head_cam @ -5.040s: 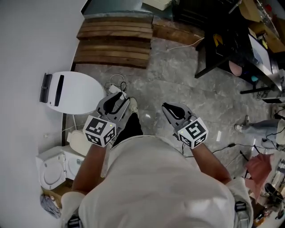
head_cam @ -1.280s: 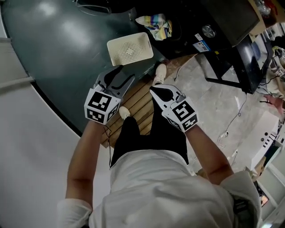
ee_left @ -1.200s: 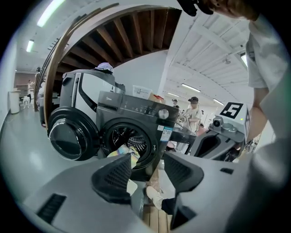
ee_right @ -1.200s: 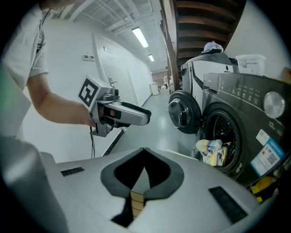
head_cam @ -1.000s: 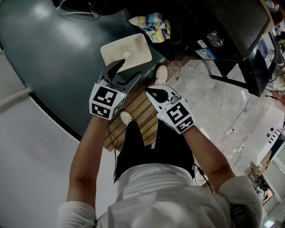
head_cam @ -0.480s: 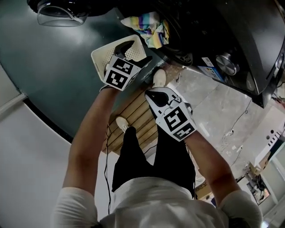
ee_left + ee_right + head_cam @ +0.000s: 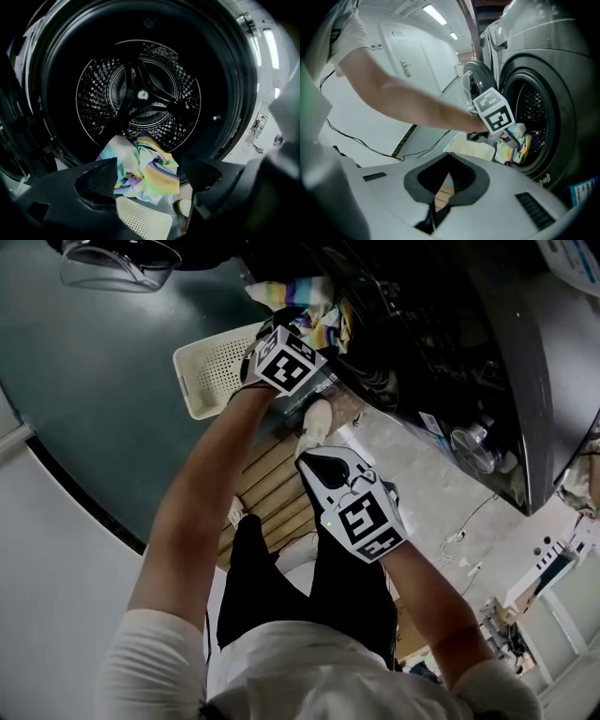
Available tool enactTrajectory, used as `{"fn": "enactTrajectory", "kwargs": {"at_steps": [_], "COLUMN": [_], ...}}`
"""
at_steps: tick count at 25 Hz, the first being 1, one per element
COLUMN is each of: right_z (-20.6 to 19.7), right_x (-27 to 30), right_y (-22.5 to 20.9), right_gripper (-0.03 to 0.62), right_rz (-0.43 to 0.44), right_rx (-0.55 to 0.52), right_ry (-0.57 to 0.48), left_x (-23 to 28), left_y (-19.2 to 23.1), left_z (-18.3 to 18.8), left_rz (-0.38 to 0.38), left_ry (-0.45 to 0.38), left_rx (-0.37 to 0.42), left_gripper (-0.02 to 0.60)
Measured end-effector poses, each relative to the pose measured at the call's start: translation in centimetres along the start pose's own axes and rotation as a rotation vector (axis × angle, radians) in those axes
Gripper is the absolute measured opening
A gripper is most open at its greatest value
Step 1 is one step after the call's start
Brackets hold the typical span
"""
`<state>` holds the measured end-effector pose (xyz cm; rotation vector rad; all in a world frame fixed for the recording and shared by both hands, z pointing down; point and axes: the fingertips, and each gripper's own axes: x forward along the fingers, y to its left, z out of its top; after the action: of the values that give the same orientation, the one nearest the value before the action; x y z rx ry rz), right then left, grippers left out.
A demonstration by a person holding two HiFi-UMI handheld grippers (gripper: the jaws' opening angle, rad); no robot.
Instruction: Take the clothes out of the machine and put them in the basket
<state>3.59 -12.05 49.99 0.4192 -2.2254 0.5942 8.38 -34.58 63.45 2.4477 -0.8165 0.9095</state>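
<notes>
A pastel striped cloth (image 7: 151, 169) (image 7: 314, 292) lies bunched at the lip of the washing machine's dark drum (image 7: 140, 93). My left gripper (image 7: 147, 176) (image 7: 302, 326) reaches into the drum mouth. Its jaws are opening wide, one on each side of the cloth, and the pads do not press on it. The right gripper view shows that gripper (image 7: 511, 139) at the cloth (image 7: 519, 136). A cream perforated basket (image 7: 211, 371) (image 7: 143, 220) (image 7: 471, 146) sits on the floor just below the opening. My right gripper (image 7: 316, 460) (image 7: 450, 158) hangs back over the wooden slats, shut and empty.
The machine's round glass door (image 7: 117, 263) (image 7: 471, 86) stands open at the left. A wooden slat platform (image 7: 272, 479) lies in front of the machine, with the person's shoe (image 7: 314, 418) on it. Cables (image 7: 361, 140) trail across the pale floor.
My left gripper has travelled from beside the basket forward and down to the cloth at the drum mouth, its jaws spreading wider. The right gripper has sunk a little and stayed behind.
</notes>
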Motion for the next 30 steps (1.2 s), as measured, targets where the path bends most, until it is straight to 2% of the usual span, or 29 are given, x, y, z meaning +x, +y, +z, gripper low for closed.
{"fn": "enactTrajectory", "kwargs": {"at_steps": [11, 18, 25, 26, 30], "right_z": [-1.7, -3.1, -4.1, -4.2, -4.4], "right_x": [0.7, 0.5, 0.1, 0.1, 0.0], "right_y": [-1.7, -2.5, -3.0, -3.0, -3.1], "right_gripper": [0.006, 0.005, 0.005, 0.005, 0.005], "right_rz": [0.058, 0.073, 0.074, 0.074, 0.07], "right_rx": [-0.003, 0.007, 0.021, 0.022, 0.021], "right_ry": [0.004, 0.028, 0.025, 0.025, 0.022], "left_x": [7.5, 11.1, 13.0, 13.1, 12.9], "left_y": [2.3, 2.2, 2.3, 2.2, 2.1], "left_z": [-0.6, -3.0, -4.0, -4.1, -4.0], "left_rz": [0.073, 0.034, 0.003, 0.001, 0.025], "left_ry": [0.081, 0.208, 0.271, 0.271, 0.277], "left_rx": [0.045, 0.093, 0.068, 0.066, 0.097], "left_gripper": [0.456, 0.456, 0.444, 0.418, 0.208]}}
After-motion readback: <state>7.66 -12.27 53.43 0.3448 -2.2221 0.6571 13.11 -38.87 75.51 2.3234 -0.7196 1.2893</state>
